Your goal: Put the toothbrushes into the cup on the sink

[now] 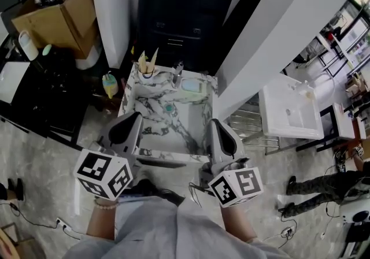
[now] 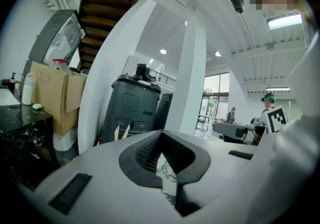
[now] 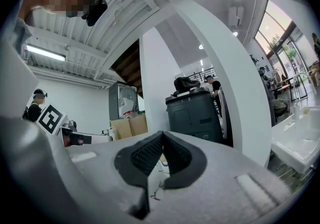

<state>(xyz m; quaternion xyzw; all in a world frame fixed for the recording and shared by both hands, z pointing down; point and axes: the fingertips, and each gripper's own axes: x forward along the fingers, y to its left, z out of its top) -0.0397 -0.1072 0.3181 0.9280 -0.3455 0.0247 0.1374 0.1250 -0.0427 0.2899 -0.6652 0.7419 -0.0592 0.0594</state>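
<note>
A marble-patterned sink [image 1: 151, 152] stands in the middle of the head view. On its back left corner is a cup [image 1: 145, 71] with two pale toothbrushes [image 1: 148, 58] standing upright in it. Both toothbrushes [image 2: 120, 131] also peek over the gripper body in the left gripper view. My left gripper [image 1: 132, 119] hovers over the sink's front left edge, shut and empty. Over the front right edge is my right gripper [image 1: 215, 124], also shut with nothing in it. In the gripper views, the left gripper [image 2: 160, 136] and the right gripper [image 3: 162, 135] each show only marble through the slit below the tips.
A faucet [image 1: 177, 73] and a light-blue soap dish [image 1: 191, 85] sit on the sink's back rim. Behind are a dark bin [image 1: 185, 9] and a white pillar [image 1: 113, 3]. A cardboard box [image 1: 58, 12] and black counter [image 1: 34, 84] stand left, a white basin [image 1: 292, 110] right.
</note>
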